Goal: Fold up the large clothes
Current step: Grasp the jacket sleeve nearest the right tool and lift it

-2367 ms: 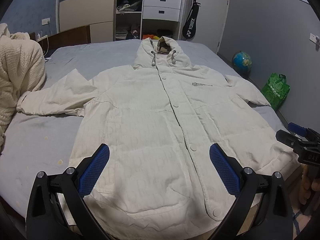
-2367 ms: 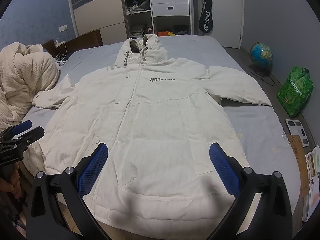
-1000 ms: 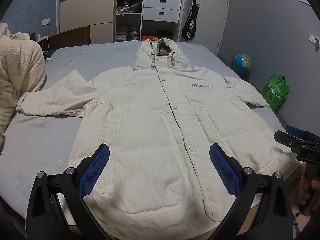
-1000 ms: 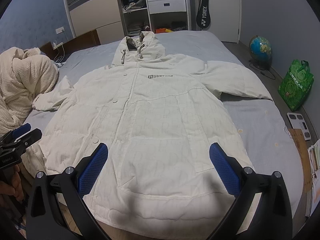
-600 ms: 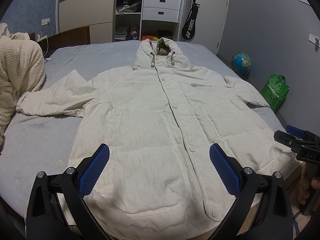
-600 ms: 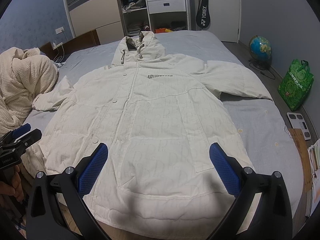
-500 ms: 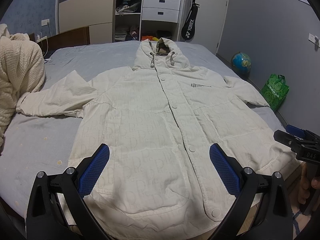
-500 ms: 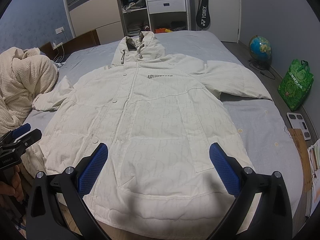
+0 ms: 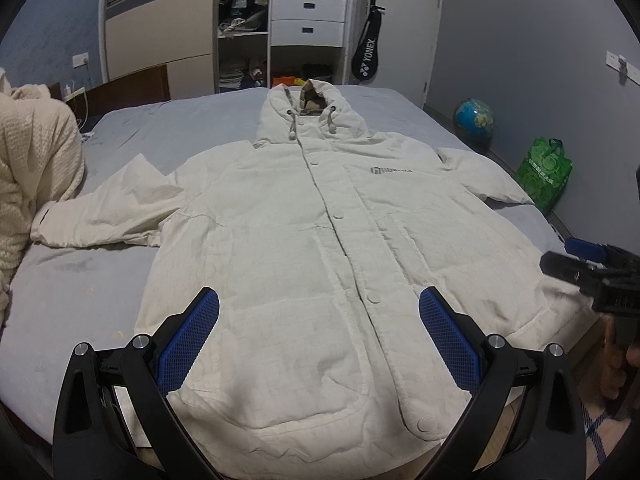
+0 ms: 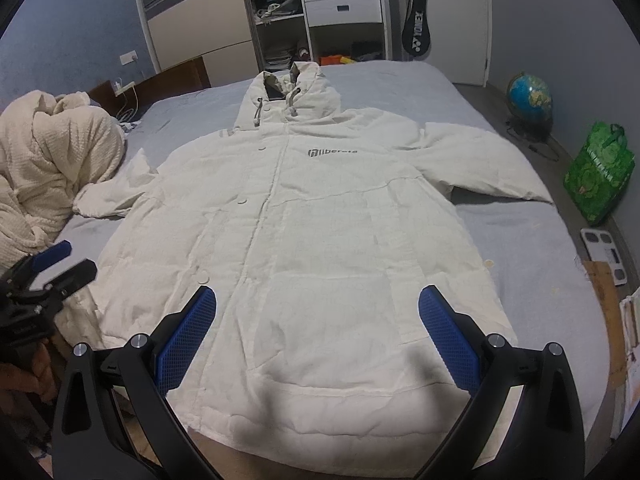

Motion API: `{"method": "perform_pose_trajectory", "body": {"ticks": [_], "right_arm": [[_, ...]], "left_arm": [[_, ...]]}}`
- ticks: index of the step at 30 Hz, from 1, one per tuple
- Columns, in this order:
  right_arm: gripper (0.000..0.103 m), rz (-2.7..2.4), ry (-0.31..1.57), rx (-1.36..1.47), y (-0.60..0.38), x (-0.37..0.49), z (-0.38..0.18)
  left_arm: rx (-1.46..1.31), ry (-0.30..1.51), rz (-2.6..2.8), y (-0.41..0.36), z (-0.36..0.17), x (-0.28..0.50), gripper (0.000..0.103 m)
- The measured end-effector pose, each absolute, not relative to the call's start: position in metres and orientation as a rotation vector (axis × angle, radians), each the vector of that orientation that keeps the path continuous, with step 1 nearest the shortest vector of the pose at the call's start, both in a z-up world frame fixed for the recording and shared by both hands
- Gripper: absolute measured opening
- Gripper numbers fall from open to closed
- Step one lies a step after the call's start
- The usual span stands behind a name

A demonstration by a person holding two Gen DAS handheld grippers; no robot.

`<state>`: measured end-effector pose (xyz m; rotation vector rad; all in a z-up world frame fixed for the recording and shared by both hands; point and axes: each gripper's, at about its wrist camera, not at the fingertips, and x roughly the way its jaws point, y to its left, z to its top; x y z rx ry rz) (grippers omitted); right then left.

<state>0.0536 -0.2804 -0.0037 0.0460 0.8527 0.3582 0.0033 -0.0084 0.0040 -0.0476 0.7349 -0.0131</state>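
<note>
**Padded coat spread on the bed, both tongs wide and empty**

The cream hooded coat (image 9: 320,248) lay face up and buttoned on the grey bed (image 9: 72,280), hood toward the wardrobe (image 9: 160,20) and hem at the near edge, where it seemed to hang slightly over the mattress; the fisheye bend made that hard to confirm. Both sleeves were spread outward, the one on the left reaching toward a heap of cream blanket (image 9: 28,168), the other pointing at the globe (image 9: 474,118) and green bag (image 9: 544,172) on the floor.

The left gripper (image 9: 319,312) hovered above the lower front with its blue pads far apart, holding nothing. The right gripper (image 10: 317,310) stood likewise spread and empty over the hem on the other side.

The coat looked quilted and puffy, so it would probably be bulky rather than heavy, soft and springy, inclined to push a fold back open. Its shell appeared smooth and could slip between the pads. A sound hold would likely be at a doubled seam: the cuff of a sleeve, or a hem corner, pinched deep enough to catch both layers, before bringing the sleeves across the chest.
</note>
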Motion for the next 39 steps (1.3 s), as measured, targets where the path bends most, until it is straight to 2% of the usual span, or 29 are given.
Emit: {"method": "perform_pose_trajectory", "body": {"ticks": [12, 20, 28, 33, 39], "right_arm": [[0.097, 0.259, 0.837, 0.035, -0.339, 0.094, 0.017], [0.097, 0.139, 0.874, 0.166, -0.423, 0.142, -0.001], [0.097, 0.114, 0.89, 0.517, -0.518, 0.192, -0.038], [0.097, 0.138, 0.888, 0.846, -0.569, 0.233, -0.072], [0.088, 0.148, 0.87, 1.142, -0.593, 0.271, -0.112]], "left_arm": [[0.054, 0.772, -0.1, -0.024, 0.01, 0.041, 0.096], [0.071, 0.8, -0.063, 0.004, 0.016, 0.085, 0.097], [-0.012, 0.898, 0.03, 0.054, 0.001, 0.121, 0.096], [-0.092, 0.98, 0.073, 0.075, -0.027, 0.13, 0.096], [-0.124, 0.946, 0.101, 0.077, -0.041, 0.132, 0.096]]}}
